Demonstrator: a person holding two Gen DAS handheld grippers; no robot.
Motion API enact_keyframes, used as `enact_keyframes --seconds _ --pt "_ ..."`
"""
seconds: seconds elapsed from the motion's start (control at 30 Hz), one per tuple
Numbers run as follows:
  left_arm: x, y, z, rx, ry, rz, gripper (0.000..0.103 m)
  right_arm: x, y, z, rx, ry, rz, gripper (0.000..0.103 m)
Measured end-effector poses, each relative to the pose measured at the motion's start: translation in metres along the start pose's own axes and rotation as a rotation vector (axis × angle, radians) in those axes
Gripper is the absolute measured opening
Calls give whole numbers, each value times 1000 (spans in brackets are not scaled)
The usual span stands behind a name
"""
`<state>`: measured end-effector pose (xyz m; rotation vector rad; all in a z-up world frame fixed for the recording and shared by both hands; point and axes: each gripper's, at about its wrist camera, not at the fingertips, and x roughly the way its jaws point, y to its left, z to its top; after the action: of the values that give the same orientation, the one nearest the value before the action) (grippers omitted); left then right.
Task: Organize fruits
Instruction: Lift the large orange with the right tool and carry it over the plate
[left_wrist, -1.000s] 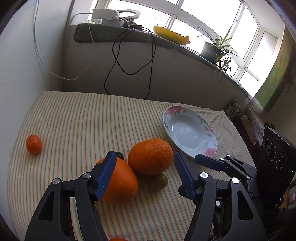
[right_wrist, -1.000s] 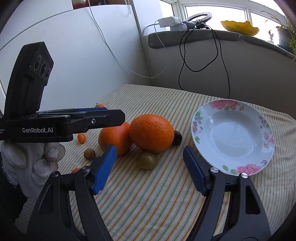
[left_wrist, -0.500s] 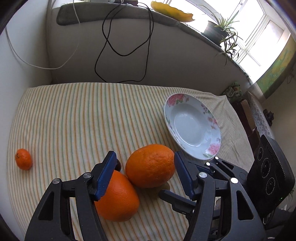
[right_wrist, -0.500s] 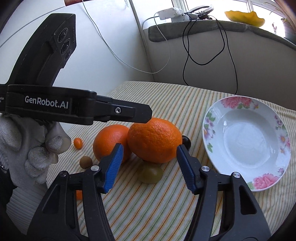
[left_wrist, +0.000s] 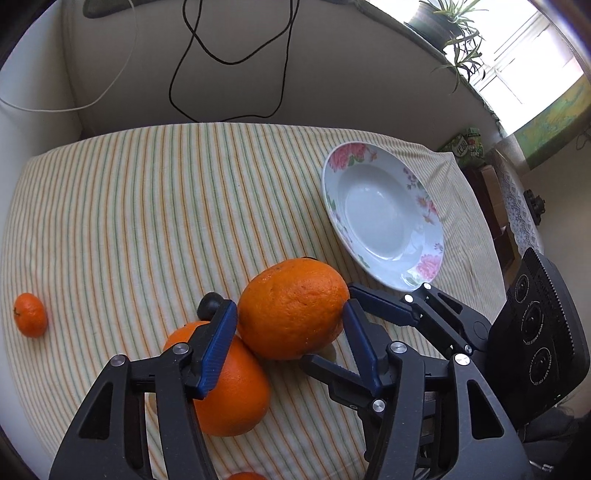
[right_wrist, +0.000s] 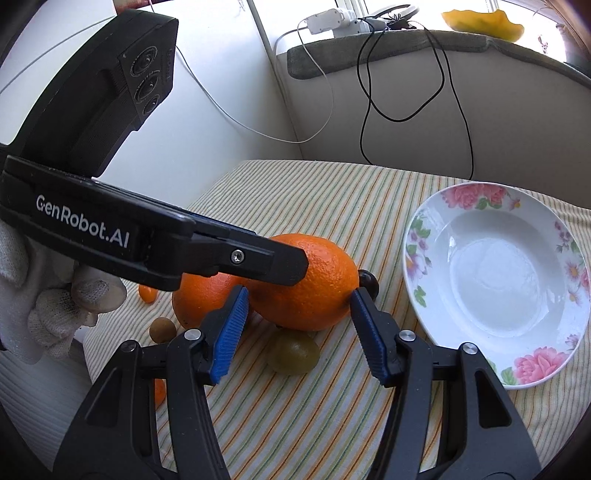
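A big orange (left_wrist: 293, 308) lies on the striped cloth beside a second orange (left_wrist: 232, 391). Both grippers close in on the big orange (right_wrist: 314, 288). My left gripper (left_wrist: 288, 328) has its blue pads at both of its sides. My right gripper (right_wrist: 297, 304) also has a pad at each side, and its black fingers (left_wrist: 384, 306) show from the right in the left wrist view. Whether either set of pads presses the fruit I cannot tell. A white flowered plate (left_wrist: 384, 218) (right_wrist: 495, 280) lies empty to the right.
A green fruit (right_wrist: 293, 352) and a dark round fruit (right_wrist: 367, 282) lie by the big orange. A small tangerine (left_wrist: 30, 314) sits far left. A brown fruit (right_wrist: 162, 329) and a tiny orange fruit (right_wrist: 147, 294) lie near the gloved hand (right_wrist: 55, 310). Cables hang on the back wall.
Both grippers have moved forward and narrowed around the big orange, which now sits between both pairs of pads. The left gripper's body now overhangs the orange in the right wrist view.
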<state>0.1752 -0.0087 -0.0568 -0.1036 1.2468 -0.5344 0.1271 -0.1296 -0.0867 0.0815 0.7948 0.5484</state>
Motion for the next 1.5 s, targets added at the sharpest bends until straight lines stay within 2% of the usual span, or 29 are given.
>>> enact_keyframes --seconds 0.17,0.67,1.5 --pt "1 4 0 -18 10 -22 60 0 -1 1 6 7 -2 61" --pt "1 3 1 -15 0 -21 60 11 -3 5 7 35 4 66" --pt "-25 -25 6 18 -59 20 59 -22 -7 12 28 -44 38 64"
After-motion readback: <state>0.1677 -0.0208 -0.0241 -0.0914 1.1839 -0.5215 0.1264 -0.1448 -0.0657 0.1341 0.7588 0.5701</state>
